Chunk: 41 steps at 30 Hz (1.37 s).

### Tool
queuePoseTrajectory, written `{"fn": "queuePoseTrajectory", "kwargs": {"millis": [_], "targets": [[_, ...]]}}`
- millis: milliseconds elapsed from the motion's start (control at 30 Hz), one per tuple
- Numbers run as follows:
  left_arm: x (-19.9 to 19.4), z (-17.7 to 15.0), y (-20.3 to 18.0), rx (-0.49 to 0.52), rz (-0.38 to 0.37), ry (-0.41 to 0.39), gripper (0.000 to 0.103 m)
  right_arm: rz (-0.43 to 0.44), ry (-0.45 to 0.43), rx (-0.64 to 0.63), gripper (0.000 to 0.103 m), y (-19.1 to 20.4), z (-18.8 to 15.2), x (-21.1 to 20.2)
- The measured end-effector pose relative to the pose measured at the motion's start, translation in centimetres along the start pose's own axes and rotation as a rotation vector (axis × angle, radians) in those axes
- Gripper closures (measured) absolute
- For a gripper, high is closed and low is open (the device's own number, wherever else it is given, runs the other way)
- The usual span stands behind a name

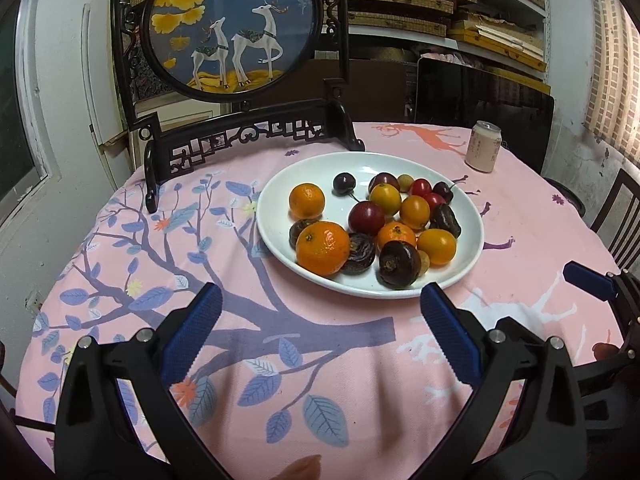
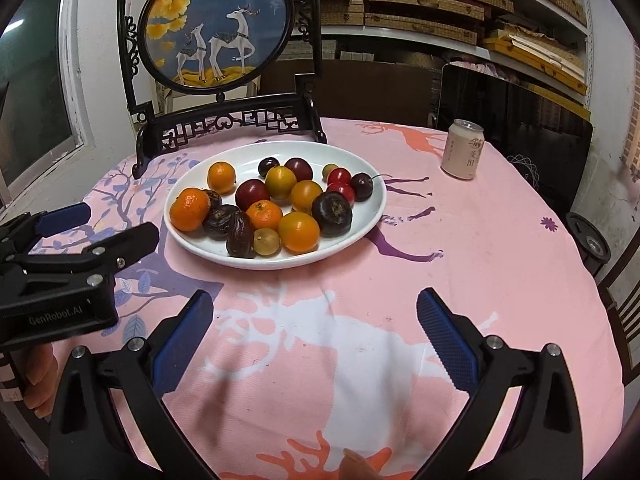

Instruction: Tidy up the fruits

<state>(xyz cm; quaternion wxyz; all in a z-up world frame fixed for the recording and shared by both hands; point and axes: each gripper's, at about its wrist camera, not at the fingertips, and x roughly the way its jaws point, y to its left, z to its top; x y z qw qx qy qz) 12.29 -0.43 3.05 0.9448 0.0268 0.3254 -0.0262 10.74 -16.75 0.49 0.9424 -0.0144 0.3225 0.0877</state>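
Observation:
A white plate [image 1: 280, 236] [image 2: 372, 216] sits on the pink tablecloth and holds several fruits: oranges [image 1: 322, 247] [image 2: 190, 209], yellow-orange tomatoes [image 1: 437, 246] [image 2: 299, 231], dark water chestnuts [image 1: 399, 264] [image 2: 332, 208], plums [image 1: 366, 218] [image 2: 252, 194], cherries [image 1: 344, 183] [image 2: 362, 186] and small red tomatoes [image 1: 420, 187] [image 2: 339, 176]. My left gripper [image 1: 320, 308] is open and empty, just short of the plate's near rim. My right gripper [image 2: 314, 312] is open and empty over bare cloth, nearer than the plate. The left gripper also shows in the right wrist view [image 2: 108, 224], left of the plate.
A drink can [image 1: 484, 146] [image 2: 463, 149] stands at the back right. A dark wooden stand with a round deer painting [image 1: 232, 24] [image 2: 218, 26] stands behind the plate. A dark screen [image 1: 480, 96] [image 2: 516, 136] leans behind the can. A chair [image 1: 620, 208] is at the right.

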Motion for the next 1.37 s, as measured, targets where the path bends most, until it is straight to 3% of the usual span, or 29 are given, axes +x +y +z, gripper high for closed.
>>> {"fn": "queuePoseTrajectory", "kwargs": {"millis": [1367], "targets": [[0.01,-0.33,-0.73,0.024,-0.02,0.015,0.002,-0.004,0.033,0.016,0.001,-0.29,-0.14,0.61]]}}
